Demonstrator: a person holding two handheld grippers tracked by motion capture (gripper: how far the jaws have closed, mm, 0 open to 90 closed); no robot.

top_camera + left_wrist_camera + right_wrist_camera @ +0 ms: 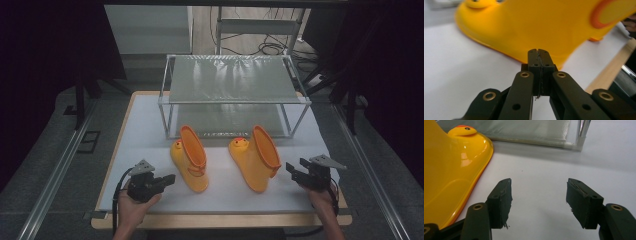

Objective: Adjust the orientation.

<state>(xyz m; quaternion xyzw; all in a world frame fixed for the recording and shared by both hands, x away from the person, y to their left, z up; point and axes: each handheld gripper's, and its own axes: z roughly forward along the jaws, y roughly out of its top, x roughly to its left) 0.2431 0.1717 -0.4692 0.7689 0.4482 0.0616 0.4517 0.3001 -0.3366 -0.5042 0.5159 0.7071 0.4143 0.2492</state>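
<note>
Two yellow rubber boots lie on their sides on the white table (150, 120), toes toward twelve o'clock. The left boot (190, 159) sits at the centre's seven o'clock, the right boot (256, 157) at its five o'clock, with bare table between them. The wire shelf (234, 80) stands at twelve o'clock, its front edge just beyond both toes. The left gripper (171, 178), jaws pressed together on nothing, points at the left boot's sole from eight o'clock, close but apart. The right gripper (292, 170) has its jaws spread wide and empty, just beside the right boot's top rim at four o'clock. Open table lies along the near edge.
</note>
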